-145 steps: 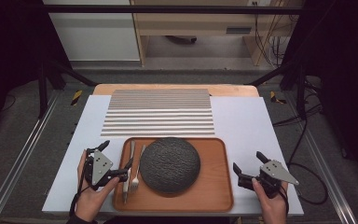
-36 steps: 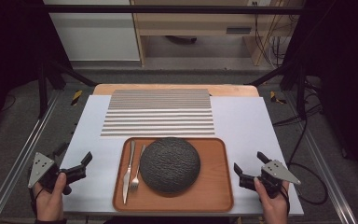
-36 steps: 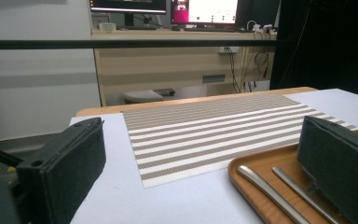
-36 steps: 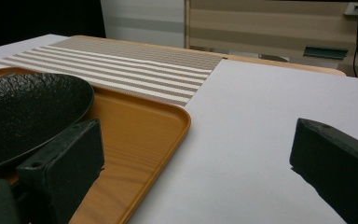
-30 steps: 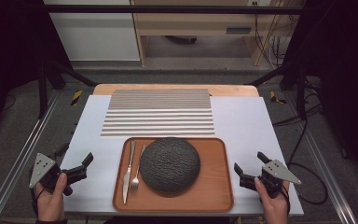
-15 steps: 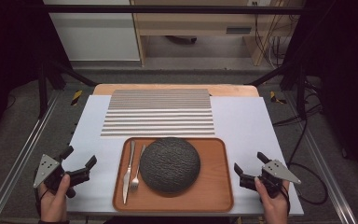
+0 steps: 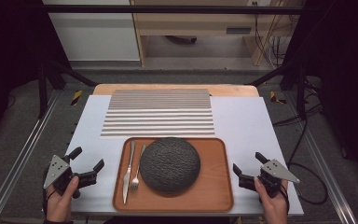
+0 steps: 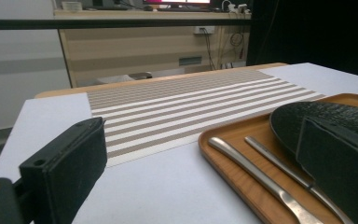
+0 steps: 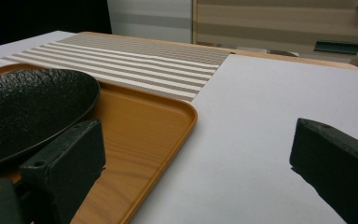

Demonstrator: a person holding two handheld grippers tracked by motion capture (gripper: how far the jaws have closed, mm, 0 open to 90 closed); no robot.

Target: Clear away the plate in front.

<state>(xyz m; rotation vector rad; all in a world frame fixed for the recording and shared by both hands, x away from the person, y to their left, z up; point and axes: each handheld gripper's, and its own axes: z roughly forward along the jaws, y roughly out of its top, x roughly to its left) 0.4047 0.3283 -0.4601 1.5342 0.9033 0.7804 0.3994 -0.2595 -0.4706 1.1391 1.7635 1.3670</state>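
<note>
A wooden tray [image 7: 216,186] lies at the near middle of the table. It carries a dark textured plate [image 7: 170,164], with a knife [image 7: 128,170] and a fork [image 7: 137,168] side by side to the plate's left. My left gripper [image 7: 87,158] is open over the table's near left edge, a short way from the tray, with nothing between its jaws. In the left gripper view [image 8: 205,140] the knife [image 8: 261,179], fork [image 8: 284,161] and plate [image 8: 335,114] lie ahead to the right. My right gripper [image 7: 248,162] is open just right of the tray, holding nothing. Its own view [image 9: 198,140] looks past the tray corner [image 9: 168,116] and the plate [image 9: 32,107].
A brown and white striped placemat [image 7: 158,112] lies beyond the tray on the white table cover [image 7: 247,121]. Metal rails run along both sides of the table, cables trail on the floor at right, and a wooden cabinet stands behind.
My left gripper, beside the cutlery 4.8 s ago, had withdrawn off the table's left edge; over the last second it drifted right, back toward the tray. The right gripper has stayed put.
</note>
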